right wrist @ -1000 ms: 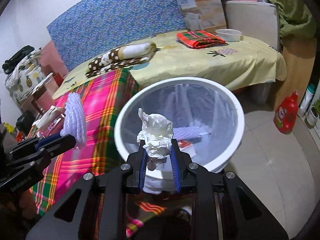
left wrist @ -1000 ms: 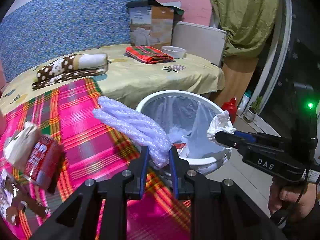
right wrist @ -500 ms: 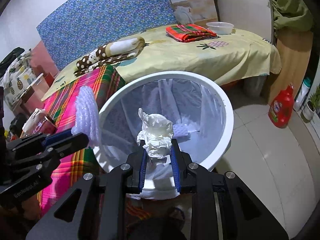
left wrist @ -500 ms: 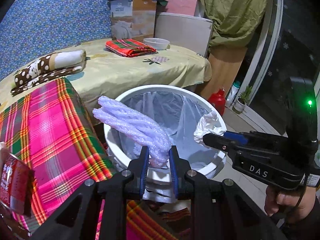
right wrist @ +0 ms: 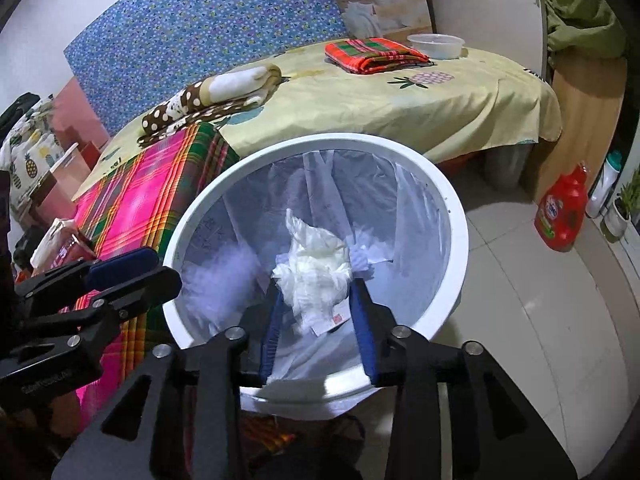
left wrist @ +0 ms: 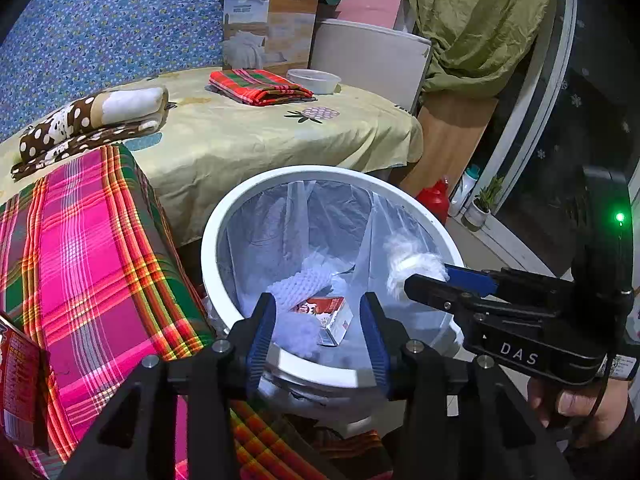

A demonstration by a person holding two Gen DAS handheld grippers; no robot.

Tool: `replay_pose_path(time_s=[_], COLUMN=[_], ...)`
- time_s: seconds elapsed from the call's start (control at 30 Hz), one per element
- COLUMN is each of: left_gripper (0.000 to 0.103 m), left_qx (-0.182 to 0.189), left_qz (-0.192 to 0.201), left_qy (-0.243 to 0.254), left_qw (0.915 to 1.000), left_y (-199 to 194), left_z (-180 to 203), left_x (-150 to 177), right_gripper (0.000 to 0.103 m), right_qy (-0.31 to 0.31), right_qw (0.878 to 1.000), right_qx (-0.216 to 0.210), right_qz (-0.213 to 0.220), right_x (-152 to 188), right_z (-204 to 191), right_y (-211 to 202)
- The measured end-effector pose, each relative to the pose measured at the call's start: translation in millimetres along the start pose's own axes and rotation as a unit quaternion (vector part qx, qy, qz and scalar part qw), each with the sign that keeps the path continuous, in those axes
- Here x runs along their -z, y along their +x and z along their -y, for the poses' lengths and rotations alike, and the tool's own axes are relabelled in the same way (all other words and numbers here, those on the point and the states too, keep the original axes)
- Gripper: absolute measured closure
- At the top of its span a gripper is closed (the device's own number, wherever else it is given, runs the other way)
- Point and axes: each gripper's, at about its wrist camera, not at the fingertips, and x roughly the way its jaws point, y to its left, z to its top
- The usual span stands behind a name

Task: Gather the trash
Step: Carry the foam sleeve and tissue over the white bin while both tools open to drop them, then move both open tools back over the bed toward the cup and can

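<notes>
The crumpled white tissue wad (right wrist: 314,266) sits blurred between the spread, released fingers of the right gripper (right wrist: 316,320), over the round white plastic-lined trash bin (right wrist: 460,236). The left gripper (left wrist: 318,330) is likewise released, above the bin beside the pink plaid cloth (left wrist: 88,264).

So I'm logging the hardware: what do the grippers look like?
Both are black frames with silver bolts and blue ribbed pads. The right gripper bears white "DAS" lettering, a green light, a black cable. The left gripper matches, with faint lettering.
</notes>
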Motion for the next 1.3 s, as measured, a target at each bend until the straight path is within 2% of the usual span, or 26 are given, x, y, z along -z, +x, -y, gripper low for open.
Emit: replay_pose_path(time_s=[0.2, 0.73, 1.3], left_gripper=[0.051, 0.050, 0.050], left_qx=[0.004, -0.016, -0.051], left_qz=[0.003, 0.019, 0.048], left_qy=[-0.009, -0.031, -0.055], left_qw=[0.9999, 0.9992, 0.9960], left_y=[-1.8, -28.7, -81.5], left_z=[-2.8, -13.1, -28.7], left_x=[-0.3, 5.8, 33.9], right_gripper=[0.053, 0.053, 0.052], right_qy=[0.000, -0.002, -0.026], right_qw=[1.000, 1.000, 0.998], right_qx=[-0.003, -0.007, -0.038], right_qz=[0.008, 0.027, 0.043], right_x=[-1.1, -0.7, 10.2], right_z=[0.0, -8.0, -36.3], right_y=[-2.0, -17.7, -38.7])
